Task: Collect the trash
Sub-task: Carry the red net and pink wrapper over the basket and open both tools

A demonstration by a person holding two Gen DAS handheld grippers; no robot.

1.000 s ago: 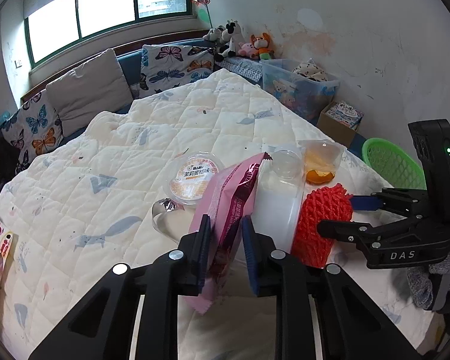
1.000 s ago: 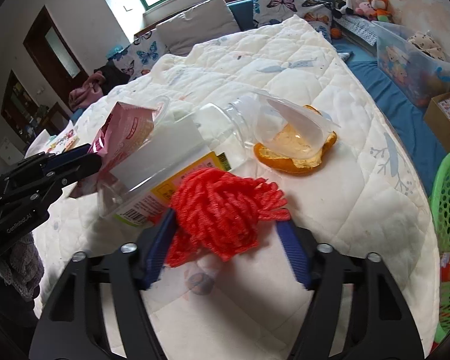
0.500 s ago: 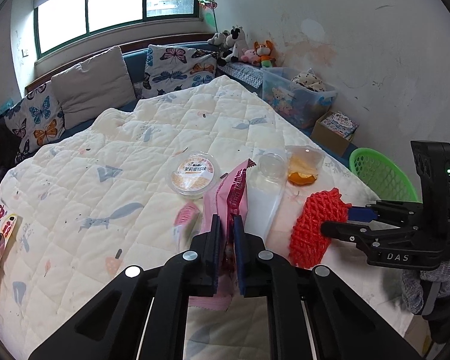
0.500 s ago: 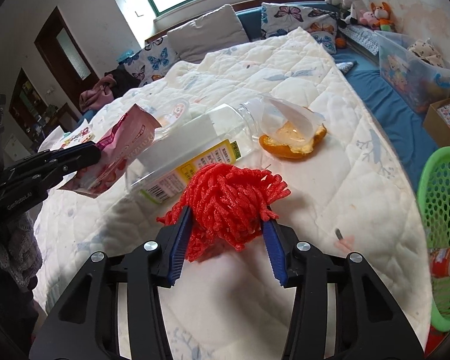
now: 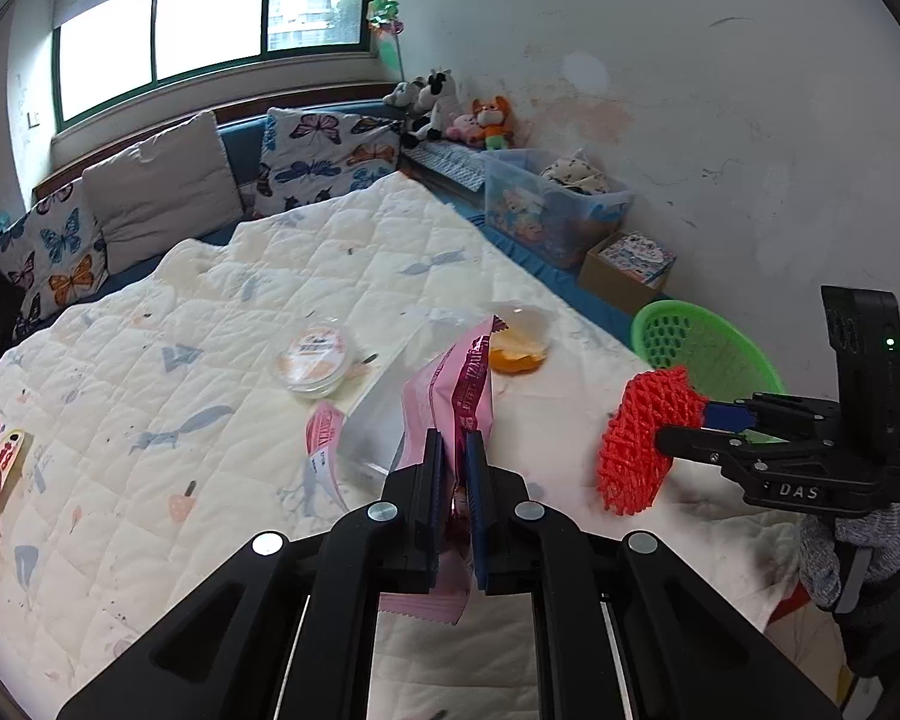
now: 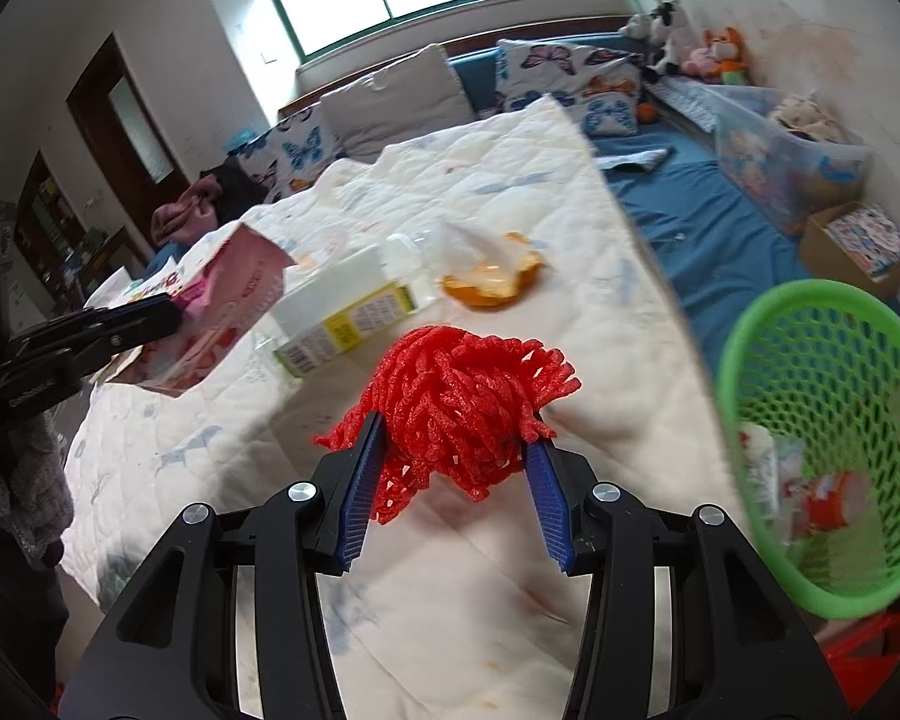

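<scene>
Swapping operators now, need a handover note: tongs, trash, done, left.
Left tongs: shut on the pink snack wrapper.
Right tongs: shut on the red foam fruit net.
Green basket, beside the bed, already holds some trash.
Left on the quilt: plastic bottle, orange peel under a clear cup, lidded tub.
Next, probably: drop both into the basket.

Daylight comes through a green-framed window (image 5: 210,18) at the upper left of the frame, above a row of butterfly-print and plain cushions (image 5: 150,204). A stained white wall (image 5: 720,120) fills the upper right, with stuffed toys (image 5: 450,114) in its corner. A cream quilted bed (image 5: 150,372) spreads across the centre, and the right wrist view shows a dark doorway (image 6: 126,138) at left.
</scene>
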